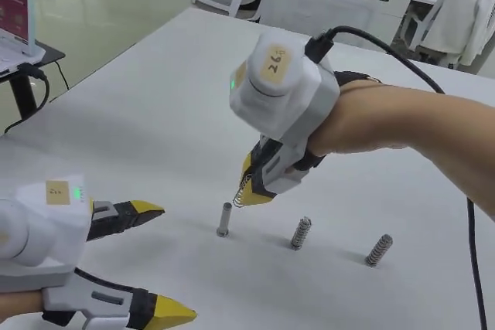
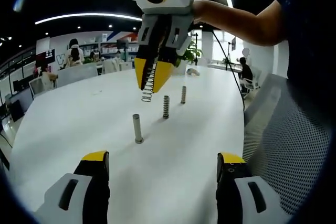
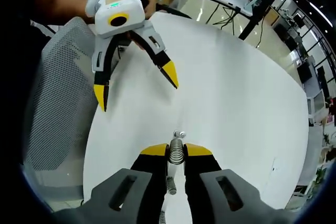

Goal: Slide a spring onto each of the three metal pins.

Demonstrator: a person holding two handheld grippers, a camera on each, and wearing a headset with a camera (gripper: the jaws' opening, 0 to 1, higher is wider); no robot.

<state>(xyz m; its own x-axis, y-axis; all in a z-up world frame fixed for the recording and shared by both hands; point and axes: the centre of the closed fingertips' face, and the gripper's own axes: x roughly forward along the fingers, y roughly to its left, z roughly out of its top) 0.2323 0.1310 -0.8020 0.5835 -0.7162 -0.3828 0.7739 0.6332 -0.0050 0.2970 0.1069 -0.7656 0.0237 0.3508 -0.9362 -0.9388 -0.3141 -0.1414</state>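
Right gripper (image 1: 257, 193) is pinched narrow on the last spring (image 1: 241, 192), and most of the coil hangs out past the jaw tips. The bare pin (image 1: 224, 220) stands just below the tips and a little to one side, not yet touching the coil. Beyond the right jaws, the middle pin (image 1: 301, 233) and the end pin (image 1: 378, 250) already wear springs. Left gripper (image 1: 174, 262) has its jaws wide and holds nothing, with the bare pin ahead of them, well apart. We reckon the trick is to centre the coil's open end over the pin top first and keep the spring in line with the pin. Then we lower straight and slow, since the free end can wobble, and let go only once the coil is round the pin
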